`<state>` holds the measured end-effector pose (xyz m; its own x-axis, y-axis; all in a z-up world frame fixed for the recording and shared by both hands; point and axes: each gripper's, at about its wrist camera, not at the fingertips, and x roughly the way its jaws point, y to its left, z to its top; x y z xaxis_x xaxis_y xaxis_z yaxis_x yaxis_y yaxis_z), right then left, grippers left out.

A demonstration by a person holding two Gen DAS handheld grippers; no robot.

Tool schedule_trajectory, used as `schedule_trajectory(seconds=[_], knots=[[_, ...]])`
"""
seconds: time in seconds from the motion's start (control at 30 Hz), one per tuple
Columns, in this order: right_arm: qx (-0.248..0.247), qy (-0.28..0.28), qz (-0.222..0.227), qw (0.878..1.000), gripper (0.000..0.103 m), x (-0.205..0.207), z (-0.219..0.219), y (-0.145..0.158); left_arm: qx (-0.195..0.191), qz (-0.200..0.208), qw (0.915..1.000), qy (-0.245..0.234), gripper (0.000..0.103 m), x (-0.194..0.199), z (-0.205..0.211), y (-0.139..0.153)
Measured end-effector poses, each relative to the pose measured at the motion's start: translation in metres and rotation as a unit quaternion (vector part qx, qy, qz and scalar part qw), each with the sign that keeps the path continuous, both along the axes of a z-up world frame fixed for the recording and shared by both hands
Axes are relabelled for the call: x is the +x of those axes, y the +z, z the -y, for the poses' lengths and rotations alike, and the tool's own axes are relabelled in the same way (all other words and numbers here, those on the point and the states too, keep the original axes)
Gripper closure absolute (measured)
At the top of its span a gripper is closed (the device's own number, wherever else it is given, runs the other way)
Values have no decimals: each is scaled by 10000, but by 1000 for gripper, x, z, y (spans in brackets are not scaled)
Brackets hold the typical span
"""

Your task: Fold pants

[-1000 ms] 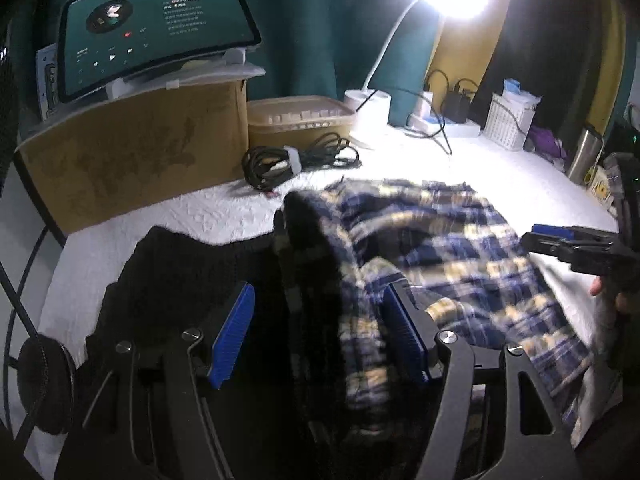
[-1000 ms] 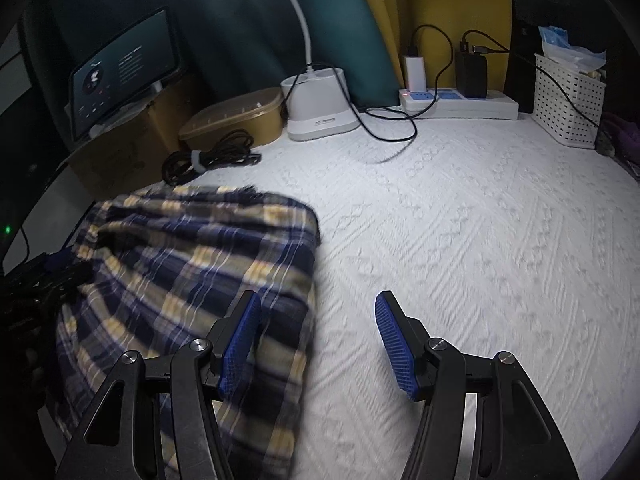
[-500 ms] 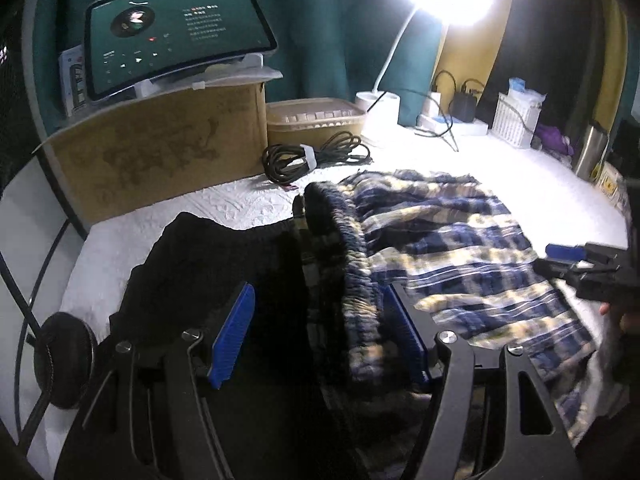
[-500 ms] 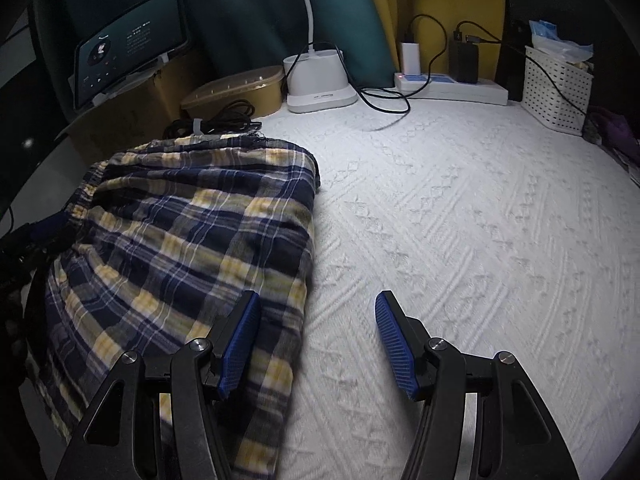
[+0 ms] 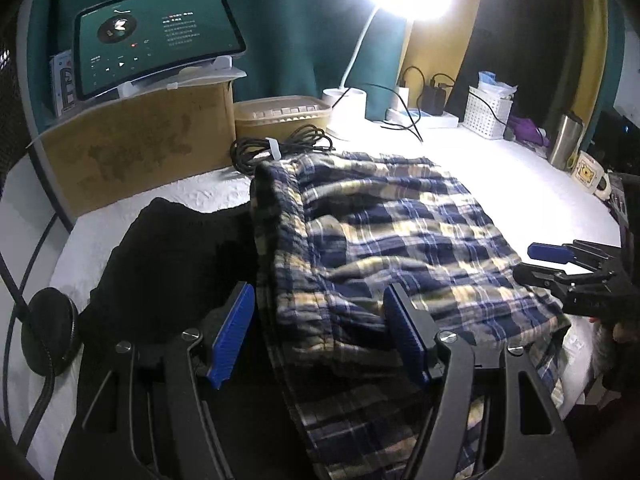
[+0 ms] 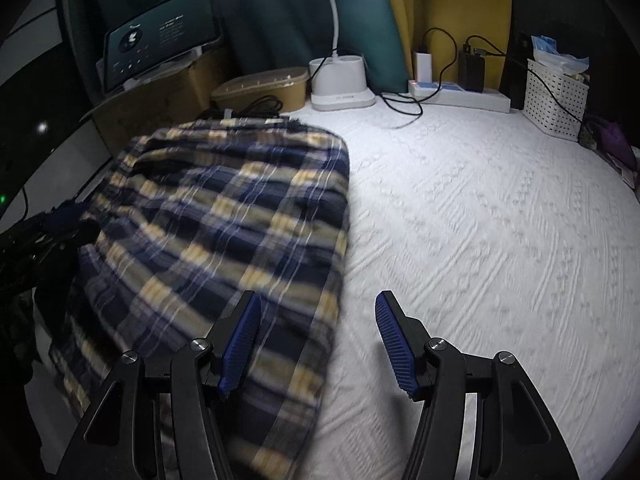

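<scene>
The blue-and-yellow plaid pants (image 5: 384, 248) lie folded on the white textured cover; they also show in the right wrist view (image 6: 224, 232). My left gripper (image 5: 320, 336) is open, its jaws over the elastic waistband end, holding nothing. My right gripper (image 6: 316, 340) is open and empty, its left finger over the pants' right edge, its right finger over bare cover. The right gripper also shows in the left wrist view (image 5: 560, 264) at the far right of the pants. The left gripper shows dimly at the left edge of the right wrist view (image 6: 52, 224).
A black garment (image 5: 168, 260) lies left of the pants. At the back stand a cardboard box (image 5: 136, 148) with a tablet (image 5: 156, 52), coiled cables (image 5: 280, 148), a tan container (image 5: 284, 116), a lamp base (image 6: 340, 80), a power strip (image 6: 460, 94) and a white basket (image 6: 556, 96).
The left gripper has let the waistband down; the pants, bunched up between its fingers before, now lie flat. The right gripper has moved nearer over the pants' right edge.
</scene>
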<state>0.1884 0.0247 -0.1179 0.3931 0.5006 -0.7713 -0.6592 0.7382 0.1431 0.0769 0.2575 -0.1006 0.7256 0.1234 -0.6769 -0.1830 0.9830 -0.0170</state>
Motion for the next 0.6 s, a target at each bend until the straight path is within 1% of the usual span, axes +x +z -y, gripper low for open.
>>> schedule_trajectory(seconds=[0.17, 0.37, 0.47, 0.6], knots=[[-128, -71, 53, 9999, 41, -8, 9, -7, 40, -169, 9998, -1, 35, -1, 4, -13], [-197, -152, 81, 9997, 41, -13, 26, -10, -4, -323, 9995, 34, 35, -6, 5, -27], [-197, -195, 113, 9995, 41, -16, 35, -8, 57, -356, 9993, 51, 35, -10, 8, -25], [-171, -290, 135, 9993, 41, -18, 48, -5, 127, -227, 9997, 18, 35, -19, 17, -14]])
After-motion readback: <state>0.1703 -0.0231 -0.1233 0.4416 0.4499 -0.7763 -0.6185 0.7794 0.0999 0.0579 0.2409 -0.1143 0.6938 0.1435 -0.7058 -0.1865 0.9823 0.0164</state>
